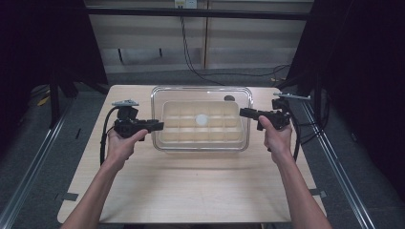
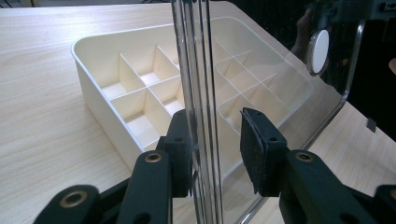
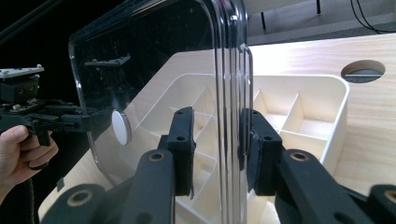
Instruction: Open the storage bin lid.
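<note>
Your 2 grippers hold 1 clear lid (image 1: 200, 90) over 1 cream divider tray (image 1: 200, 138), centre of the high view, on the pale wooden worktop (image 1: 191, 186); seen from above the lid is nearly invisible, only its rounded outline and a white round knob (image 1: 202, 119) at its middle give it away, and you cannot tell how far it stands off the tray.

Your left gripper (image 1: 155, 126), at centre left of the high view, has its jaws astride the lid's left edge; in the left gripper view the left jaw presses the ribbed rim (image 2: 196, 93) while the right jaw stands a little off it, so whether the grasp is firm you cannot tell. Your right gripper (image 1: 246, 113), at centre right, has its jaws clenched on the opposite rim (image 3: 231, 93), both pads against the plastic.

The tray is cut into rows of square compartments; the lid's glare and the frame edges hide some, so an exact count is unsafe. 1 round cable hole (image 3: 363, 71) sits in the worktop at the upper right of the right gripper view; your left hand (image 3: 18, 154) is cut off at that view's left edge.
</note>
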The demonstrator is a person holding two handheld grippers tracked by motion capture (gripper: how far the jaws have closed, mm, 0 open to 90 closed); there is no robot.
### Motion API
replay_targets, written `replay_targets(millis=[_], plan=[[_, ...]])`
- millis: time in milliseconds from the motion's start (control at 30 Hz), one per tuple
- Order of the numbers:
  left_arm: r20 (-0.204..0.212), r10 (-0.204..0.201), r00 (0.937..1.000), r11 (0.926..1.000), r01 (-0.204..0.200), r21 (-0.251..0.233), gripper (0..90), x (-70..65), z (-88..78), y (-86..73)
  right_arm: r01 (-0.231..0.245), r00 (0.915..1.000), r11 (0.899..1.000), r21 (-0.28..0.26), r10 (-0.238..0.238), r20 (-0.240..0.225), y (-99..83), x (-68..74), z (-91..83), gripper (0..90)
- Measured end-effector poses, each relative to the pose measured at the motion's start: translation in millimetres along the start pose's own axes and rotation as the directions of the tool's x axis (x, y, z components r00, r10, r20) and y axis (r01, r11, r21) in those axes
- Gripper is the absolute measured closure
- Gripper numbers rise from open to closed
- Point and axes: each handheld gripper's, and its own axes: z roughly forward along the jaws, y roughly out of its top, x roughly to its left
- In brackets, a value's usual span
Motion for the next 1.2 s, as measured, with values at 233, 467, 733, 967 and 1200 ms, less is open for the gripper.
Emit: replay_targets(millis=[233,467,733,967,1200], plan=[[0.008,-0.001,1.0000,1.0000,0.001,0.003,65.3,-3.4,-5.9,-8.5,0.012,0.9998,1.000,0.003,-0.012,-0.014,-7.9,5.5,-4.2,68.6],[0.010,-0.006,0.9999,1.0000,0.006,0.001,65.3,-8.1,-8.7,-16.0,0.011,0.9999,1.000,0.011,-0.011,-0.008,-13.5,10.2,-8.1,68.6],[0.004,-0.010,0.9999,0.9996,0.010,0.027,65.0,-11.1,-10.2,-25.6,0.018,0.9998,0.999,0.036,-0.018,0.000,-22.2,13.6,-10.5,68.5],[0.022,-0.024,0.9995,0.9995,0.023,0.023,65.2,-11.1,-16.9,-31.5,0.015,0.9999,0.999,0.038,-0.014,-0.005,-30.3,21.0,-13.6,69.0],[0.012,-0.029,0.9995,0.9991,0.028,0.031,64.9,-14.7,-18.6,-38.6,-0.006,1.0000,0.999,0.051,0.006,-0.007,-41.8,23.5,-16.5,69.1]])
